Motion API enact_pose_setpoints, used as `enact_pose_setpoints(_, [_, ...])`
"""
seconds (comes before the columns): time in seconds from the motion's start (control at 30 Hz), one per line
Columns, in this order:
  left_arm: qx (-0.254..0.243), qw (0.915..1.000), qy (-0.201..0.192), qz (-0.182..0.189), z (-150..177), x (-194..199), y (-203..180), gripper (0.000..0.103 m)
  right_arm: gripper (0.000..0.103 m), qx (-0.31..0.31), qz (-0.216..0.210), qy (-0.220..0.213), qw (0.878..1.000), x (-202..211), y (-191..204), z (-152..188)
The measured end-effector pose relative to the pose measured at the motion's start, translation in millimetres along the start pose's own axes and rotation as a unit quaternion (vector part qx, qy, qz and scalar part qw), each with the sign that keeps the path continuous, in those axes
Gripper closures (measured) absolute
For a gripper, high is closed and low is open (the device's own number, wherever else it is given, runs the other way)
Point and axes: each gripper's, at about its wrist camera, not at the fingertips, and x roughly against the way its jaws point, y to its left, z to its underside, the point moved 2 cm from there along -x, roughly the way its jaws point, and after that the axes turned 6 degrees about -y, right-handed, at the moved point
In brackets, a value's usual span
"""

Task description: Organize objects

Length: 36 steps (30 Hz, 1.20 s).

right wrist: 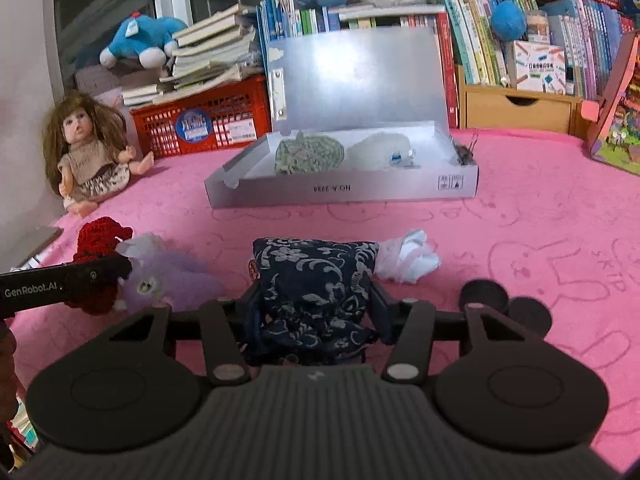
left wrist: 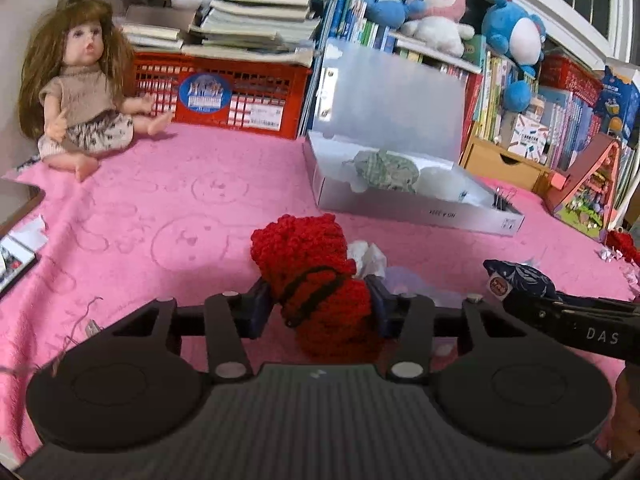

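Progress: green knit (right wrist: 309, 155) and white bundle (right wrist: 380, 152) lie in far box (right wrist: 340, 192) | left gripper (left wrist: 320, 306) clamps red knit (left wrist: 316, 280); right gripper (right wrist: 316, 304) clamps blue pouch (right wrist: 316, 276) | left: purple flower (right wrist: 168, 276), near white wad (right wrist: 408, 260)

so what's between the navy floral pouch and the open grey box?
Bare pink cloth only, in the right wrist view, between the navy floral pouch and the open grey box; a white crumpled piece lies off beside the pouch.

"GenRobot.AI" on the left claw (right wrist: 100, 276); "SKIP" on the pink cloth (right wrist: 520, 208).
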Motion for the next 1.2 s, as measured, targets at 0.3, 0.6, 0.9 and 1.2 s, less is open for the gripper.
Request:
enact_pose_setpoints(0.3, [-0.026, 0.9996, -0.008, 0.001, -17.4, 3.4, -14.1, 0.049, 0.047, 0.020, 0.006, -0.027, 0.999, 11.5, -5.0, -25.6])
enact_pose_setpoints(0.6, [-0.035, 0.9994, 0.003, -0.004, -19.8, -2.5, -21.8, 0.049, 0.047, 0.015, 0.012, -0.027, 0.999, 13.4, -15.3, -30.2])
enact_pose_setpoints(0.9, [-0.052, 0.9986, 0.007, 0.004, -35.2, -8.7, -36.7, 0.049, 0.047, 0.008, 0.013, -0.030, 0.999, 10.1, -23.5, -41.3])
enact_pose_setpoints(1.2, [-0.062, 0.9979, 0.008, 0.018, -50.0, -21.7, -51.6, 0.049, 0.047, 0.009, 0.015, -0.030, 0.999, 1.9, -32.9, -54.6])
